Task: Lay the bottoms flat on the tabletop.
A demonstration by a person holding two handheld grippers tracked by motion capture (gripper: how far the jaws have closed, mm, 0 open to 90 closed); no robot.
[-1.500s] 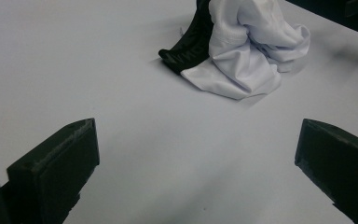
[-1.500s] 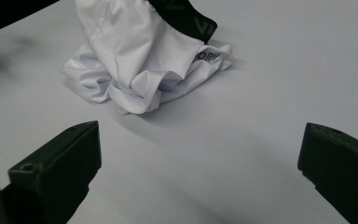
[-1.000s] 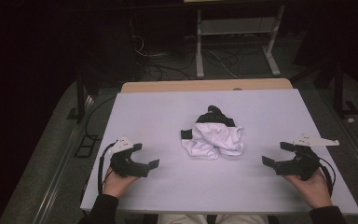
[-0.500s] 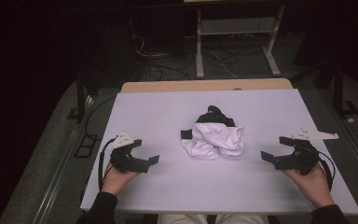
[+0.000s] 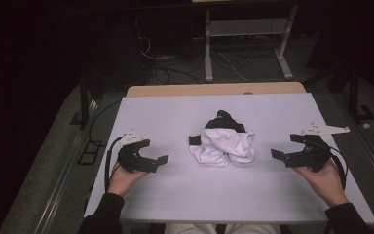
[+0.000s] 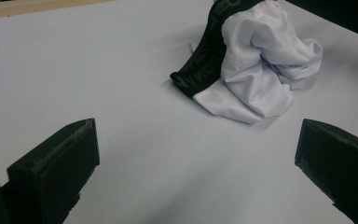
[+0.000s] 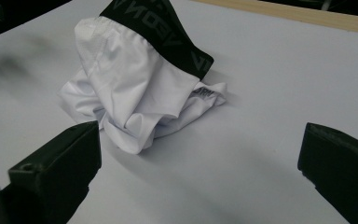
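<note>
Nothing grasped yet; work at its very start, judging by the crumpled heap untouched at table centre and both tools apart from it. Still to do, by the look of it: closing in, taking hold of the fabric, spreading or folding it (which of the two cannot be told).

Left gripper (image 5: 155,160) at 8 o'clock of the heap, jaws spread wide, empty, pointing toward 3 o'clock; right gripper (image 5: 283,156) at 4 o'clock of it, jaws likewise wide apart, empty, pointing toward 9 o'clock; each held in a hand low over the white table (image 5: 175,112).

White boxer briefs (image 5: 222,145) bunched in a mound, black lettered waistband (image 6: 204,60) looping over the top and down one side; seen between the wide jaws in the left gripper view toward 1 o'clock, and in the right gripper view (image 7: 135,88) toward 11 o'clock.

Count: one pair of briefs; one waistband; two grippers; two hands; one table, with a wooden edge (image 5: 214,89) at its far side, 12 o'clock.
</note>
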